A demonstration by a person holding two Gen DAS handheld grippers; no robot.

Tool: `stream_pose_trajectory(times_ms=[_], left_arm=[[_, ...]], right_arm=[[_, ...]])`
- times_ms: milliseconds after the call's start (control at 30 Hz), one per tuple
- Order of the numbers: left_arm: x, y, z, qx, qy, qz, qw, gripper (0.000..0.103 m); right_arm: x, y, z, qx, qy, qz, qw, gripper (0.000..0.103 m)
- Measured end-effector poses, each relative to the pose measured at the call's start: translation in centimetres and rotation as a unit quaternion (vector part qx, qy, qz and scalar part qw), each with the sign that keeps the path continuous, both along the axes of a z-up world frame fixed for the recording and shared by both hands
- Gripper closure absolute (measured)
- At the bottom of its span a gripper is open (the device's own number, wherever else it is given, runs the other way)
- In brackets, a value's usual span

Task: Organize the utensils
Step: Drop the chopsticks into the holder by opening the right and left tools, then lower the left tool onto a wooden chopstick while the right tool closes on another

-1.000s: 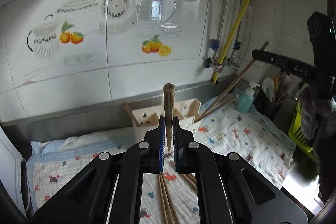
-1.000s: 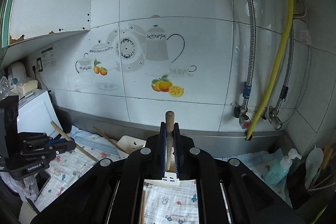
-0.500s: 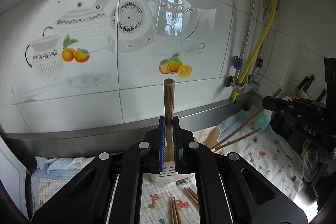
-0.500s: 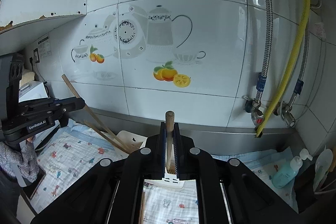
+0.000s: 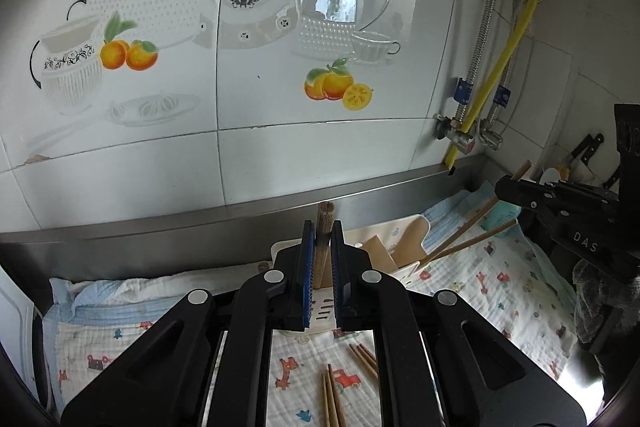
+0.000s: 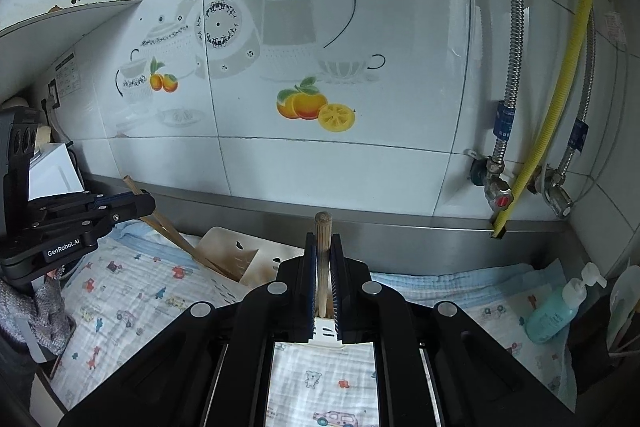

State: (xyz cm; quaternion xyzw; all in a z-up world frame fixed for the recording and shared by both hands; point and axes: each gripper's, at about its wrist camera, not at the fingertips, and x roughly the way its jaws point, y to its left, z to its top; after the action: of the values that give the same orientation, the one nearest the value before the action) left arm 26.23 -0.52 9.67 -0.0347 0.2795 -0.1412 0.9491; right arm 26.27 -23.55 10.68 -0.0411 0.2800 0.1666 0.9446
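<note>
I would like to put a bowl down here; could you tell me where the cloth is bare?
Bare cloth lies left of the utensil holder, and also between holder and soap bottle. In front of the holder, loose chopsticks crowd the cloth.

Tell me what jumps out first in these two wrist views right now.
Each gripper is shut on wooden chopsticks: the left gripper holds its chopsticks upright over the cream utensil holder, and the right gripper does the same with its own pair. More loose chopsticks lie on the printed cloth below. Behind, the white tiled wall carries a teapot-and-oranges picture.
</note>
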Motion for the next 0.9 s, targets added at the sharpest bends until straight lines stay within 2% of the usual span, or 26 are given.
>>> stream_pose_trajectory(times_ms=[67,167,233,300,333,367,533,700,900], left_arm=[[0.0,0.2,0.1,-0.007,-0.001,-0.003,1.0,0.095],[-0.4,0.2,0.6,-0.01,-0.009,-0.004,0.9999,0.094],[-0.8,0.3,0.9,-0.012,-0.014,-0.004,0.9998,0.093],[-1.5,0.3,1.2,-0.009,-0.02,-0.001,0.9998,0.079],[-2.0,0.4,1.4,-0.008,-0.025,0.001,0.9997,0.075],[-2.5,0.5,1.5,-0.009,-0.028,0.0,0.9996,0.075],[-5.5,0.9,1.5,-0.016,-0.036,-0.005,0.9992,0.075],[-8.5,1.5,-0.2,-0.017,-0.027,-0.006,0.9995,0.075],[-11.5,2.2,-4.1,-0.015,0.001,-0.004,0.9999,0.075]], right_arm=[[0.0,-0.2,0.1,0.001,-0.002,-0.003,1.0,0.095],[-0.4,-0.3,0.4,0.001,-0.009,-0.006,1.0,0.087],[-1.0,-0.4,0.7,0.0,-0.015,-0.006,1.0,0.087],[-1.9,-0.5,1.0,0.002,-0.023,-0.003,1.0,0.085],[-2.4,-0.6,1.2,0.0,-0.028,-0.003,1.0,0.083],[-3.0,-0.6,1.4,-0.001,-0.034,-0.002,0.999,0.08],[-6.5,-0.7,1.2,0.003,-0.046,0.01,0.999,0.079],[-10.3,-0.4,-0.7,-0.002,-0.05,0.019,0.999,0.076],[-14.0,0.0,-4.7,-0.001,-0.032,0.024,0.999,0.076]])
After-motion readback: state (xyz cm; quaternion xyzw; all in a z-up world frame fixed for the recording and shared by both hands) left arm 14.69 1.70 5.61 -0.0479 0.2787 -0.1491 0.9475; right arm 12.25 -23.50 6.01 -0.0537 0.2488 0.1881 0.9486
